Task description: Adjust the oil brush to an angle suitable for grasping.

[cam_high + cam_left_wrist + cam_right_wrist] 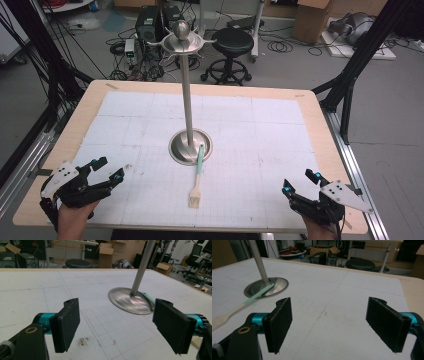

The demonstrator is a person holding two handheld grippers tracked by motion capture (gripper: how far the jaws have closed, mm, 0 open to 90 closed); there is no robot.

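Observation:
A tall metal stand (pixel 187 100) with a round base (pixel 180 147) rises from the middle of the white gridded mat; its base (pixel 125 301) (pixel 275 285) is seen from both gripper views. A spatula with a mint-green handle (pixel 199 159) and a wooden slotted head (pixel 194 200) lies with its handle end resting on the base; its handle (pixel 259 293) shows in the right gripper view too. My left gripper (pixel 109 169) sits at the mat's near left corner, open and empty. My right gripper (pixel 300 182) rests at the near right, open with nothing between its jaws.
The wooden table (pixel 320 130) carries the white mat (pixel 260 140). Beyond its far edge stand a black stool (pixel 232 42), computer boxes with cables (pixel 150 25) and cardboard boxes (pixel 312 17). Black frame legs (pixel 360 65) flank the table.

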